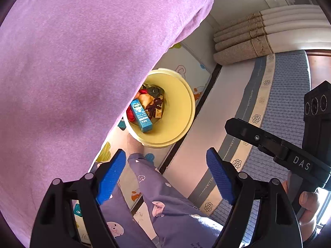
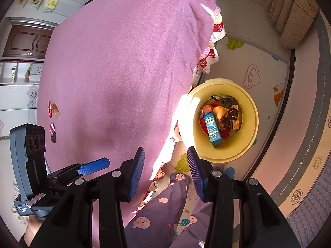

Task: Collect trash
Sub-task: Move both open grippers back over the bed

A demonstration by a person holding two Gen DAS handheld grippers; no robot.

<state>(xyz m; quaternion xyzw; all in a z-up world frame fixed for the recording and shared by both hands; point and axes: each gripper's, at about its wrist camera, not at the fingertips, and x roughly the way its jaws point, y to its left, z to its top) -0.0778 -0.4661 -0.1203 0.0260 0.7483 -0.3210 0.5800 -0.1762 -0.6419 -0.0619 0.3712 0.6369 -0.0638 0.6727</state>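
Observation:
A yellow round bin [image 1: 175, 111] stands on the floor mat beside the purple-covered table [image 1: 72, 72]. It holds several pieces of trash, among them a blue carton [image 1: 141, 115]. The bin [image 2: 250, 124] and carton [image 2: 213, 130] also show in the right wrist view. My left gripper [image 1: 165, 177] is open and empty, above the floor near the bin. My right gripper [image 2: 166, 173] is open and empty at the table's edge. Small wrappers [image 2: 52, 109] lie on the purple table [image 2: 124, 72] at the far left, near the left gripper [image 2: 94, 168].
A mattress edge with flower trim [image 1: 258, 113] runs along the right. Rolled mats [image 1: 248, 39] lie beyond it. The person's leg in purple pyjamas [image 1: 165, 206] is below both grippers. The right gripper [image 1: 279, 146] shows at right. Cabinets [image 2: 26, 41] stand behind the table.

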